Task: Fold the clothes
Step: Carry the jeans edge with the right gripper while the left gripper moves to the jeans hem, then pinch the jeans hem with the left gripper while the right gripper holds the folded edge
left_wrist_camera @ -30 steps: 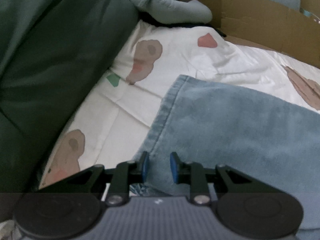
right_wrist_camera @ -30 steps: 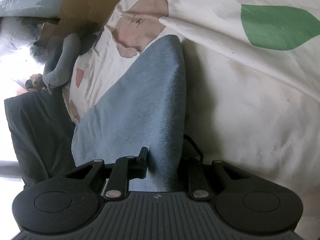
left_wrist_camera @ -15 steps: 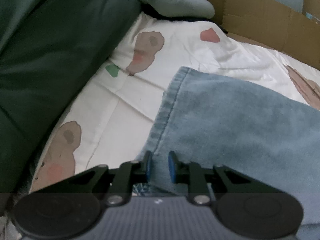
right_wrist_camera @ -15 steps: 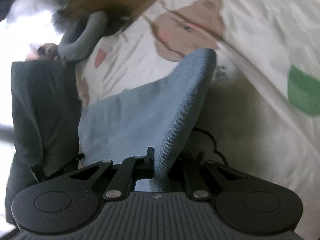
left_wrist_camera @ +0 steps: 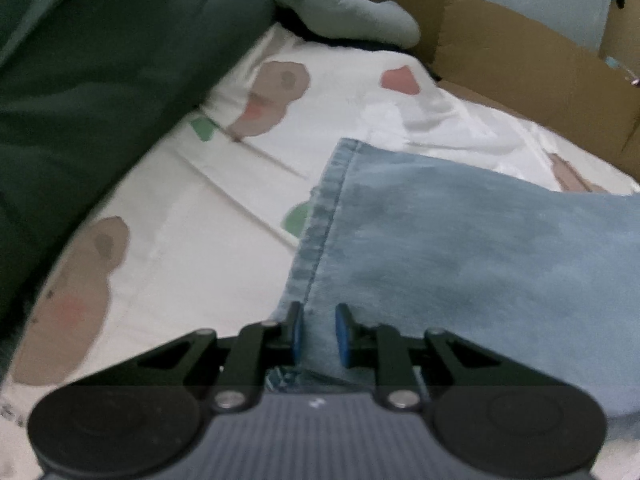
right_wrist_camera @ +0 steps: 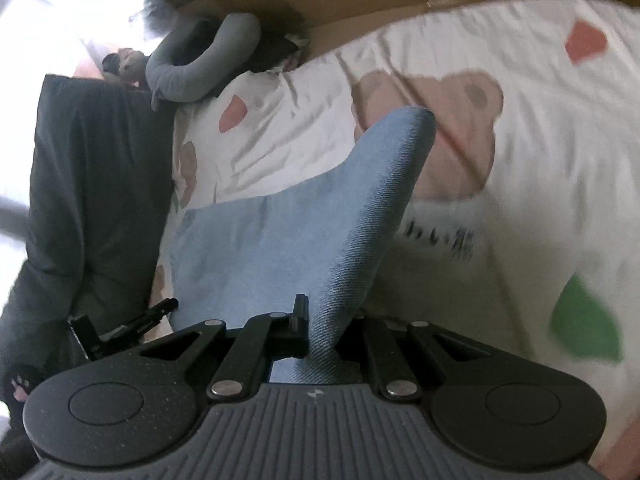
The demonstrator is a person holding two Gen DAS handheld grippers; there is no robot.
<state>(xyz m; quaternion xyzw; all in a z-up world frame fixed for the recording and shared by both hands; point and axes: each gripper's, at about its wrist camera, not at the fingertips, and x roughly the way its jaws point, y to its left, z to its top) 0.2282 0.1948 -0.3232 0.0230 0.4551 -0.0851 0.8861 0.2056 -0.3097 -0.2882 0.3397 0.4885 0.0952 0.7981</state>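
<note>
light: dim, soft | glare: upper left, right view | blur: slight | edges: fisheye-bent

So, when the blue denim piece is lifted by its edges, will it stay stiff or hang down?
Probably floppy: the denim held up by the right tool already drapes in a fold. Its stitched hem looks thicker, so it may crease less there. It seems unlikely to slip.

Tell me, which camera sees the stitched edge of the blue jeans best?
The left wrist view: the jeans' stitched hem runs clearly up the picture. The right wrist view shows only smooth lifted denim, with no stitching visible.
</note>
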